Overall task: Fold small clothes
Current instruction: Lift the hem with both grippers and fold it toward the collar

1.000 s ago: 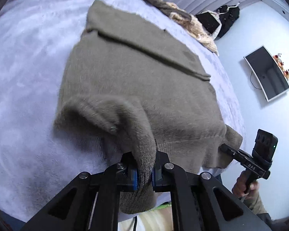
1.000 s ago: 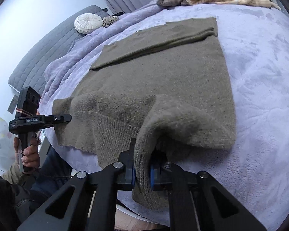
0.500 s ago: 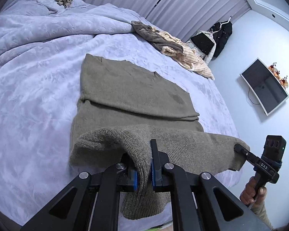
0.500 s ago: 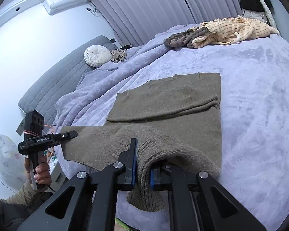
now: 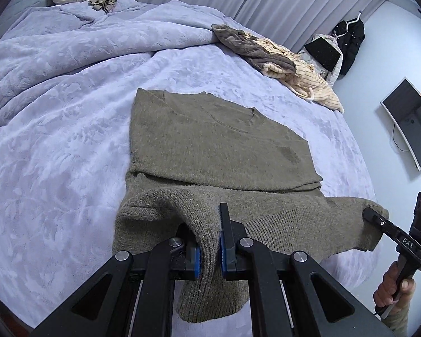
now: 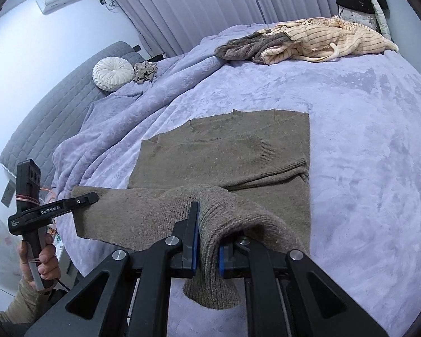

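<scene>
An olive-brown knit sweater (image 5: 219,143) lies on a lavender bedspread (image 5: 56,106), its sleeves folded across the chest. It also shows in the right wrist view (image 6: 224,154). My left gripper (image 5: 209,250) is shut on the left corner of the sweater's bottom hem. My right gripper (image 6: 207,250) is shut on the right corner. Both hold the hem lifted above the bed, stretched between them. The right gripper shows in the left wrist view (image 5: 370,213), and the left gripper shows in the right wrist view (image 6: 92,196).
A heap of striped cream and grey clothes (image 6: 303,42) lies at the far side of the bed. A round white cushion (image 6: 112,74) and a crumpled beige cloth (image 6: 146,71) sit by the grey headboard (image 6: 56,112). A wall monitor (image 5: 412,120) hangs on the right.
Both grippers have risen and carried the held hem up off the bed and forward over the sweater's lower part. The views now tilt up toward the far side of the bed.
</scene>
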Motion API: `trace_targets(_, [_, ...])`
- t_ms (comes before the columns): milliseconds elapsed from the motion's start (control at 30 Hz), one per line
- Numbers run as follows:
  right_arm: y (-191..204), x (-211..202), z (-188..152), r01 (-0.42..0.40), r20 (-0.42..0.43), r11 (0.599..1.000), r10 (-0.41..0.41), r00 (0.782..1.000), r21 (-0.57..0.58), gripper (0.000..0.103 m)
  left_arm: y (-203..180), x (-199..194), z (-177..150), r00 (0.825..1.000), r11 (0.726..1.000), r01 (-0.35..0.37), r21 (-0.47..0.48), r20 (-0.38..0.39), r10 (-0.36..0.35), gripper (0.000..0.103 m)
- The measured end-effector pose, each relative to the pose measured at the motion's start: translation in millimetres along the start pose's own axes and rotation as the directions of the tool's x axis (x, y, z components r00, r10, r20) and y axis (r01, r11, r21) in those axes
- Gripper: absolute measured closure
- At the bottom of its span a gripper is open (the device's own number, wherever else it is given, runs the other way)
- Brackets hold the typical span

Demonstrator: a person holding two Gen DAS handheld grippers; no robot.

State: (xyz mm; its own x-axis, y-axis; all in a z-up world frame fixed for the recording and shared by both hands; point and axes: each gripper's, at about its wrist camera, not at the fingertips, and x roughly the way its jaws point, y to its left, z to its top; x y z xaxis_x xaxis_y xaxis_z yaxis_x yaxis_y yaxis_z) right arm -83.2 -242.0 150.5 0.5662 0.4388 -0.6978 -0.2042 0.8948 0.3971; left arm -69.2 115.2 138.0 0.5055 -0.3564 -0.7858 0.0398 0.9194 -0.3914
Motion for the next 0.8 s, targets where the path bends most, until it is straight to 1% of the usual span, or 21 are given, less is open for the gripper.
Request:
trace_targets(67, [-2,2,3,0.008,-0.004,1.000,-0.008,1.000,0.008,0.092,-3,2,4,1.000,1.000,-0.010,0.003,0.001,0.010,0.093])
trace_targets(300, [-4,16,12,0.052,-0.025,0.999,-0.052,0.998,0.012,0.092,-14,14,13,0.997,0.996,-0.081,0.043,-0.007,0.081,0.093])
trace_targets(500, [-4,27,21,0.071,-0.037,0.997,-0.071,0.997,0.005,0.092,-19,25,19,0.990,0.988,-0.138,0.073,-0.016,0.140,0.093])
trace_targets(800, [-5,40,32,0.088,-0.045,0.996,-0.087,0.995,0.012,0.092,-21,35,31,0.985,0.982,-0.167,0.085,-0.023,0.169,0.093])
